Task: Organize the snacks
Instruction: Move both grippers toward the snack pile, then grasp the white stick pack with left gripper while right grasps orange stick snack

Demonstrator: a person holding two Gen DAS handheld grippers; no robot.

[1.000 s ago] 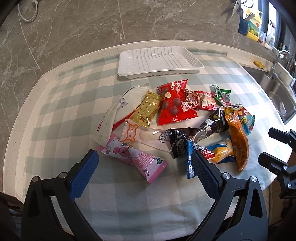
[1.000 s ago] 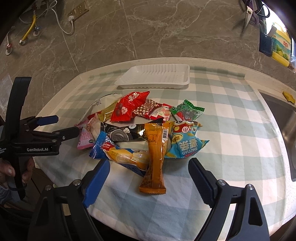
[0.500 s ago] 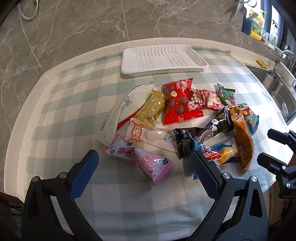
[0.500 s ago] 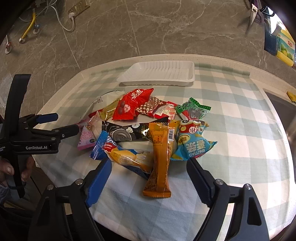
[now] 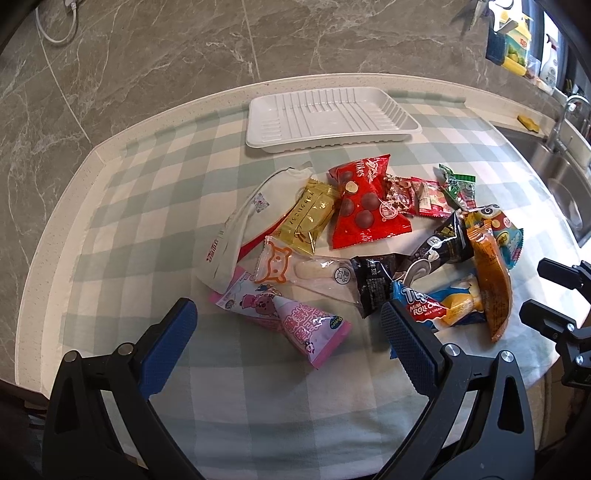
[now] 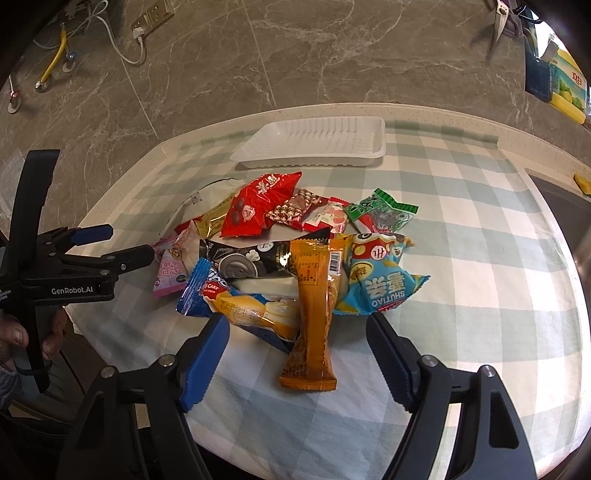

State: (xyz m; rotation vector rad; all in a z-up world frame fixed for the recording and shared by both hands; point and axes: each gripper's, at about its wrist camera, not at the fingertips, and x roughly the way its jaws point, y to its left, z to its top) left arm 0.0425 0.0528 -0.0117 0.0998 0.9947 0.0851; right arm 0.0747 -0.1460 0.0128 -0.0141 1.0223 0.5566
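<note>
A pile of snack packets lies on the checked cloth (image 5: 147,206), in front of a bare white tray (image 5: 332,114) (image 6: 314,142). My left gripper (image 5: 286,321) hovers open, and in its view a pink packet (image 5: 295,317) lies between the fingers. Behind it are a gold packet (image 5: 310,218) and a red packet (image 5: 364,206). My right gripper (image 6: 295,325) hangs over the near end of an orange packet (image 6: 314,306). Its jaws are closing, but the pads stand clear of the packet. A blue roll-cake packet (image 6: 243,306) and a blue chip bag (image 6: 380,280) flank the orange one.
A steel sink (image 5: 565,192) with a tap (image 5: 557,122) sits to the right. A marble wall rises behind the tray, with a socket and cables (image 6: 151,18) at upper left. A person's hand (image 6: 14,336) holds the left gripper's handle. The table's front edge is near both grippers.
The right gripper's jaws have drawn a little closer together. The packets and the tray lie where they were, and the left gripper stays as wide.
</note>
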